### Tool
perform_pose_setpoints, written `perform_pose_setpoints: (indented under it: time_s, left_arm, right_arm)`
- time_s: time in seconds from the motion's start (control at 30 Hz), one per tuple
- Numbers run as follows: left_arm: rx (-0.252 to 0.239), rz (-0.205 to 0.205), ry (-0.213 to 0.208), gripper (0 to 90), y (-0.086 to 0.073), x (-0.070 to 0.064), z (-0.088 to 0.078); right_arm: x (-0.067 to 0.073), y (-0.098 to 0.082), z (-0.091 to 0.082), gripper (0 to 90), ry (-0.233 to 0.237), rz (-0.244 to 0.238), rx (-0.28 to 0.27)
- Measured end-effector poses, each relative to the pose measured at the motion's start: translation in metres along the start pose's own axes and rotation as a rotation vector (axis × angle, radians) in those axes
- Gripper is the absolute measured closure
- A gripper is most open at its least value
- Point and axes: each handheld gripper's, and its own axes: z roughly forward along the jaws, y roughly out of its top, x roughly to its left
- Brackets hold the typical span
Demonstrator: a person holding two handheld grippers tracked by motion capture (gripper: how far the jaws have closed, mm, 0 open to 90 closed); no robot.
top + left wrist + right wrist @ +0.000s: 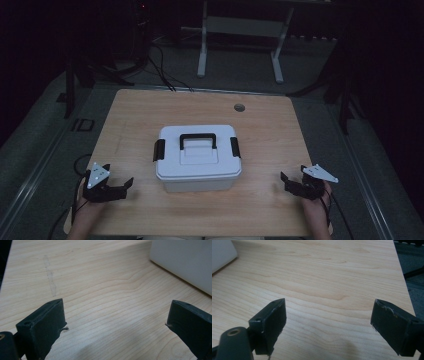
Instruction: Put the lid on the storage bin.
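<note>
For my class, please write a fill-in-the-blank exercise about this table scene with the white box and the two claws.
1. The white box on the wooden table has a carrying handle coloured ____.
2. The jaws of the left claw stand ____.
3. The right claw holds ____.
4. The lid of the box is ____.

Missing words: black; open; nothing; closed

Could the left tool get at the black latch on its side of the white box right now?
Probably yes: the left tool is open, and bare table lies between it and the latch on the box.
</note>
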Motion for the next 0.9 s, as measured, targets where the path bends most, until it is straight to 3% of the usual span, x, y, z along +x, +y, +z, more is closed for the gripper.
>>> perform_pose_setpoints:
  time_s: [0.1,0.27,0.57,0.7,0.9]
  left_arm:
    - [-0.016,0.0,0.019,1.7,-0.0008,-0.0015,-0.0017]
    - [-0.039,-0.015,0.04,1.7,-0.0014,-0.0007,-0.0042]
    - [-0.092,-0.04,0.103,1.7,-0.0024,0.0017,-0.007]
    - [-0.111,-0.041,0.133,1.7,-0.0023,0.002,-0.0086]
    - [-0.115,-0.05,0.136,1.7,-0.004,0.0018,-0.0084]
  right_arm:
    - [-0.0009,-0.0017,-0.0001,13.1,0.002,0.031,-0.006]
    - [0.0032,-0.0026,-0.0004,13.2,-0.016,0.005,-0.008]
    - [0.0013,-0.0034,0.0008,13.2,-0.033,0.019,-0.019]
    - [0.0032,-0.0026,0.0022,13.2,-0.05,-0.002,-0.014]
    - [0.0052,-0.0021,0.0033,13.2,-0.052,-0.02,-0.014]
